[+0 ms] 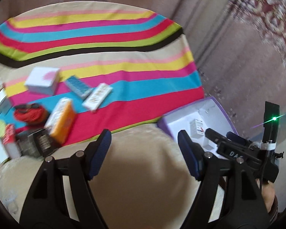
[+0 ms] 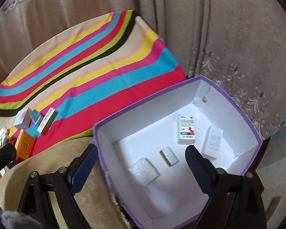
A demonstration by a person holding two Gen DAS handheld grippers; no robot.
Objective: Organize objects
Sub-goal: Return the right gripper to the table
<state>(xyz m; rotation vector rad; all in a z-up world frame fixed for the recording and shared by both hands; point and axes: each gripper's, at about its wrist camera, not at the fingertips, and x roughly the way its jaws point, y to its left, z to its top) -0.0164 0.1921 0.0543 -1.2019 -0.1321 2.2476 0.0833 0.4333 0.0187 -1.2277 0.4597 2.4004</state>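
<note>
Both the left gripper and right gripper are wide open and empty, so it's a between-picks moment: four small boxes already in the purple box, next up probably the orange carton on the striped cloth.

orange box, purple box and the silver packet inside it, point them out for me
orange box [image 1: 62, 122], left wrist view, on its orange side face
purple box [image 2: 236, 105], right wrist view, on its far purple rim
silver packet [image 2: 143, 169], right wrist view, on its top face
</note>
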